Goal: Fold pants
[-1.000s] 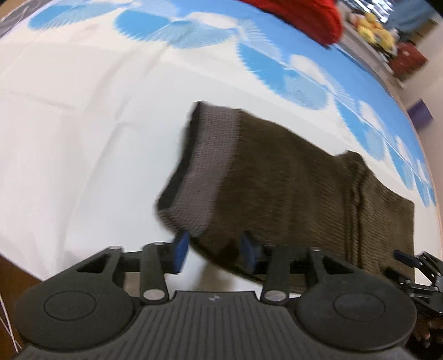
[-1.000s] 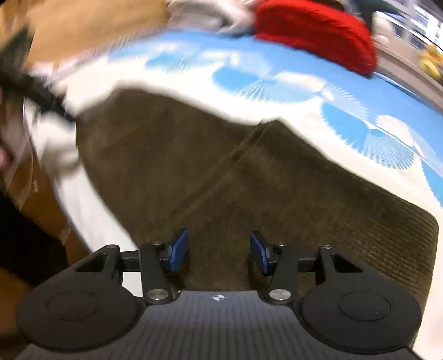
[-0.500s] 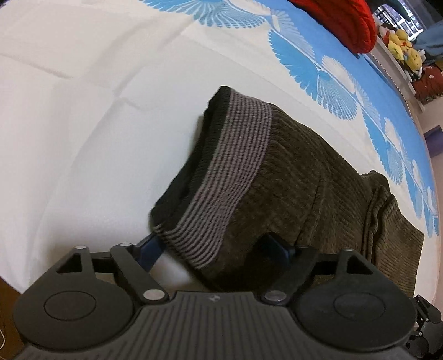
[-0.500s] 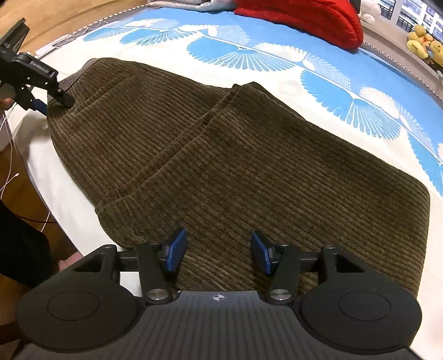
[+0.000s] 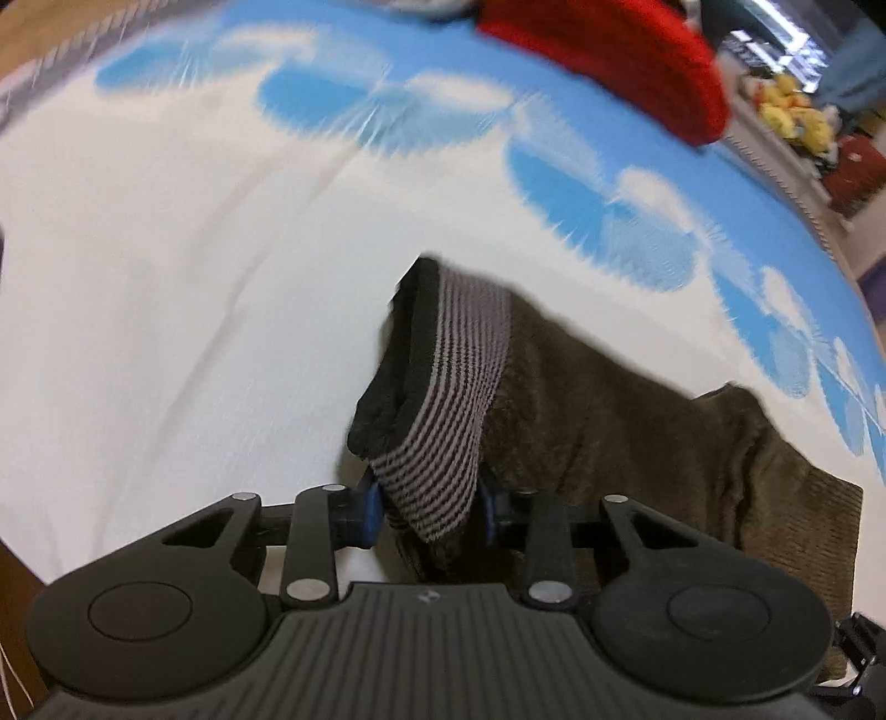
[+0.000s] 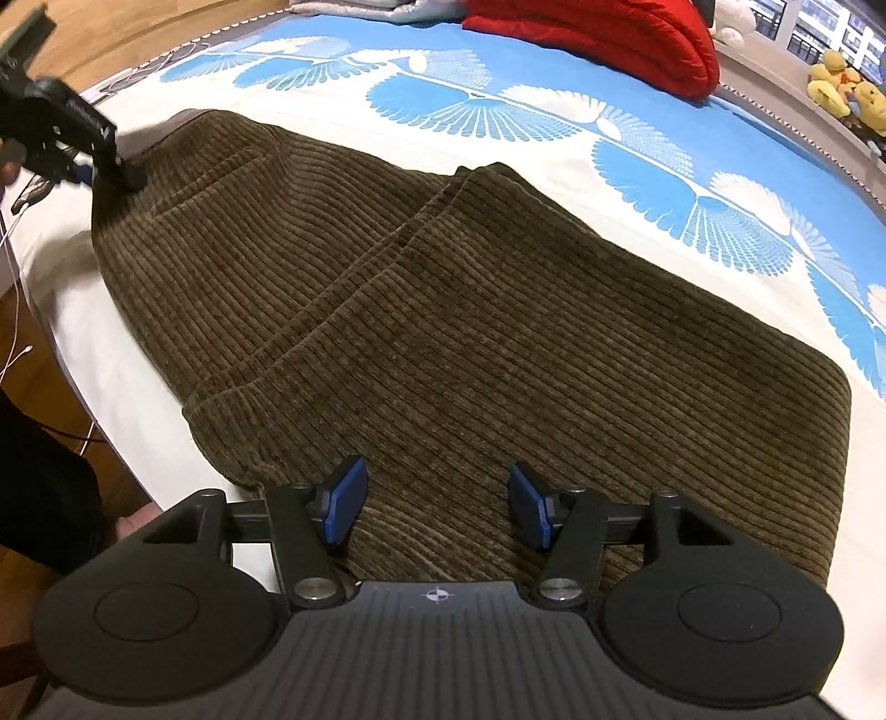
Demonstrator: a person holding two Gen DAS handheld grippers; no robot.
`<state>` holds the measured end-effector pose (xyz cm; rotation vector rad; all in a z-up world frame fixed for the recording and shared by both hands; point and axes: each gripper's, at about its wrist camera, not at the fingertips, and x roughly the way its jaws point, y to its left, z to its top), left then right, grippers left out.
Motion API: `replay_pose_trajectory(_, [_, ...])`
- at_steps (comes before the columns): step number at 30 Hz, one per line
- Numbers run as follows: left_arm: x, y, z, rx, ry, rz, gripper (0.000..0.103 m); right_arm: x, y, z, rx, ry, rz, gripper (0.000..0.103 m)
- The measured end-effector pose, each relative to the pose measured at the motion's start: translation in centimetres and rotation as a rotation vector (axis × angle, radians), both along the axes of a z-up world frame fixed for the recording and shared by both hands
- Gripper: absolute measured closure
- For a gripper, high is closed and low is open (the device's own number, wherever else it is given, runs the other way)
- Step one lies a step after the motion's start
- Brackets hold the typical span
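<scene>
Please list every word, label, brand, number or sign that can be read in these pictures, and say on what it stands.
No text can be read.
Left tool, seen from the right wrist: a pale marking on its black body, too blurred to read.
Right tool: a small cross-in-circle sign on its body, no letters.

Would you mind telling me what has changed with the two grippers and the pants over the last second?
The left gripper, wide open around the striped waistband half a second ago, is closing on its corner, which now lifts off the bedsheet. The right gripper is opening slightly above the corduroy pants, nothing held. The pants stay folded lengthwise on the bed; the red blanket is unmoved.
</scene>
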<state>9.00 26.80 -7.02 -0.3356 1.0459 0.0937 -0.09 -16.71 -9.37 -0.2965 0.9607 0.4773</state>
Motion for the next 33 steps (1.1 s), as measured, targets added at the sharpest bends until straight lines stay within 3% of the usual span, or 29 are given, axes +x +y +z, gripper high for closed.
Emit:
replay_pose_trajectory(2, [-0.2,-1.6,1.9,0.038,-0.063,-0.035,0.069,0.2,-0.6,0.6,0.002,-0.049,-0.043,0.044])
replay_pose_trajectory(5, [-0.2,-4.4,4.8,0.064,-0.153,-0.090,0.070,1.2,-2.9,2.0,0.047,-0.116,-0.197,0.044])
replay_pose_trajectory(8, [0.2,-8.7,7.8,0.077,-0.234,-0.172,0.071,2.4,-6.7,2.5,0.129,-0.099,-0.421,0.043])
replay_pose_trajectory(11, [0.2,-14.6,10.8,0.074,-0.320,-0.294,0.072,2.8,-11.0,1.7,0.233,-0.020,-0.621,0.043])
replay_pose_trajectory(14, [-0.7,-21.6,13.0,0.003,-0.403,-0.457,0.072,2.4,-14.3,0.6,0.346,0.057,-0.736,0.043])
replay_pose_trajectory(17, [-2.4,-28.9,13.9,-0.087,-0.449,-0.667,0.070,1.4,-16.7,0.2,0.432,0.078,-0.803,0.043])
replay_pose_trajectory(19, [-3.1,-33.2,13.5,-0.177,-0.414,-0.842,0.052,0.7,-18.4,0.1,0.518,0.082,-0.847,0.043])
replay_pose_trajectory(20, [-3.3,-34.3,13.5,-0.235,-0.412,-0.903,0.052,0.5,-19.0,0.1,0.556,0.084,-0.865,0.043])
replay_pose_trajectory(22, [-3.3,-34.8,13.7,-0.273,-0.452,-0.883,0.045,0.3,-20.5,-0.2,0.613,0.098,-0.904,0.045])
replay_pose_trajectory(23, [-2.8,-34.3,13.7,-0.287,-0.452,-0.846,0.044,0.3,-21.0,-0.6,0.608,0.112,-0.927,0.052])
replay_pose_trajectory(24, [-1.9,-33.5,13.5,-0.291,-0.428,-0.803,0.044,0.1,-21.8,-0.9,0.645,0.117,-0.935,0.048])
replay_pose_trajectory(27, [0.9,-30.6,11.7,-0.216,-0.315,-0.649,0.046,0.3,-22.9,-1.8,0.758,0.163,-0.937,0.044])
replay_pose_trajectory(30, [3.0,-28.1,8.1,-0.152,-0.103,-0.526,0.056,0.6,-22.3,-1.9,0.759,0.180,-0.890,0.035])
replay_pose_trajectory(33, [3.2,-26.8,5.9,-0.045,-0.010,-0.517,0.056,1.3,-21.5,-2.1,0.807,0.212,-0.856,0.027])
